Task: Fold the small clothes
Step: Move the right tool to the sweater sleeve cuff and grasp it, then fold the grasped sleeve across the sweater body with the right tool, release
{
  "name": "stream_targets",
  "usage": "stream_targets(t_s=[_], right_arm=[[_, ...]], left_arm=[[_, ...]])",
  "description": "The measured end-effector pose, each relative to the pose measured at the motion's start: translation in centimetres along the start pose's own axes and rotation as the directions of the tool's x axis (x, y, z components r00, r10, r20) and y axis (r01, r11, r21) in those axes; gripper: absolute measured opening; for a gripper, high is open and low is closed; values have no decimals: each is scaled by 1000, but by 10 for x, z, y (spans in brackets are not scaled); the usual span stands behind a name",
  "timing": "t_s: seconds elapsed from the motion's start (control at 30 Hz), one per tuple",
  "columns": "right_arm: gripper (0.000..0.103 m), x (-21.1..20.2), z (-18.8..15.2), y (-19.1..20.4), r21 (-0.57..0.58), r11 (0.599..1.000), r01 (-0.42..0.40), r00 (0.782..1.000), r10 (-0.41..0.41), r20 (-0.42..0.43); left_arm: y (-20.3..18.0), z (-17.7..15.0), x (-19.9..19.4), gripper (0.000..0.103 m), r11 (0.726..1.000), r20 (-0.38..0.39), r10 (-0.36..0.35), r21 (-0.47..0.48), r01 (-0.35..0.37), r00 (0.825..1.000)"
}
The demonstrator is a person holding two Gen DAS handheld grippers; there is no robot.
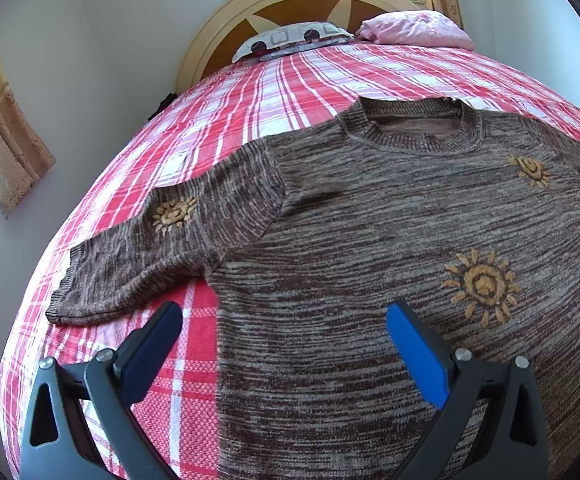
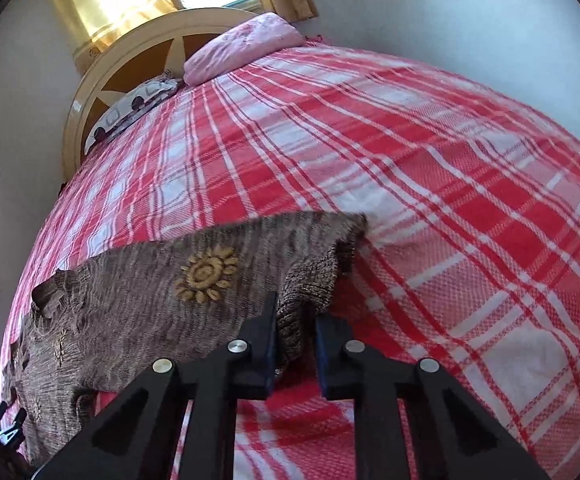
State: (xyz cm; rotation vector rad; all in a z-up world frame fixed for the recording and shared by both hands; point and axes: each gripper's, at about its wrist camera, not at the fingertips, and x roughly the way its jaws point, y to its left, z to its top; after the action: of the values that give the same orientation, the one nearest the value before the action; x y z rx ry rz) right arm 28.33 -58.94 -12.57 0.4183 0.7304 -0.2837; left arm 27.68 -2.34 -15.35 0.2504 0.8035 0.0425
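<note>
Right tool (image 2: 296, 322), bottom centre of frame: black jaws clenched on a bunched sleeve of the brown marled knit sweater with embroidered tan suns (image 2: 138, 300). Left tool (image 1: 284, 320), bottom of its frame: released, jaws wide above the sweater's side edge. Sweater lies spread on the red-and-white plaid bed cover (image 2: 430, 184).

Brown marled knit sweater (image 1: 370, 240), short-sleeved, round ribbed neck at far end, tan embroidered sun motifs. Lies front up, spread flat on red-and-white plaid bedspread (image 1: 250, 92). Left sleeve flat, stretched outward. Right sleeve (image 2: 310, 280) bunched, lifted off bedspread.
</note>
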Motion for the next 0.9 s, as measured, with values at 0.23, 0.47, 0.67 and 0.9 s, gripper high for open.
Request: stream_targets(t_s=[0.23, 0.47, 0.67, 0.9], right_arm=[[14, -17, 10, 64, -156, 988, -24, 998, 33, 56], [14, -18, -4, 158, -360, 930, -71, 994, 98, 55], [14, 1, -46, 239, -516, 847, -126, 990, 144, -6], [59, 38, -96, 270, -545, 780, -308, 949, 208, -238]], left_arm=[[-1, -1, -1, 103, 1000, 8, -19, -1, 19, 1000], [-3, -1, 0, 103, 1000, 7, -17, 4, 17, 1000], [-4, -2, 0, 103, 1000, 10, -21, 11, 21, 1000], [-8, 1, -14, 103, 996, 7, -83, 29, 83, 997]])
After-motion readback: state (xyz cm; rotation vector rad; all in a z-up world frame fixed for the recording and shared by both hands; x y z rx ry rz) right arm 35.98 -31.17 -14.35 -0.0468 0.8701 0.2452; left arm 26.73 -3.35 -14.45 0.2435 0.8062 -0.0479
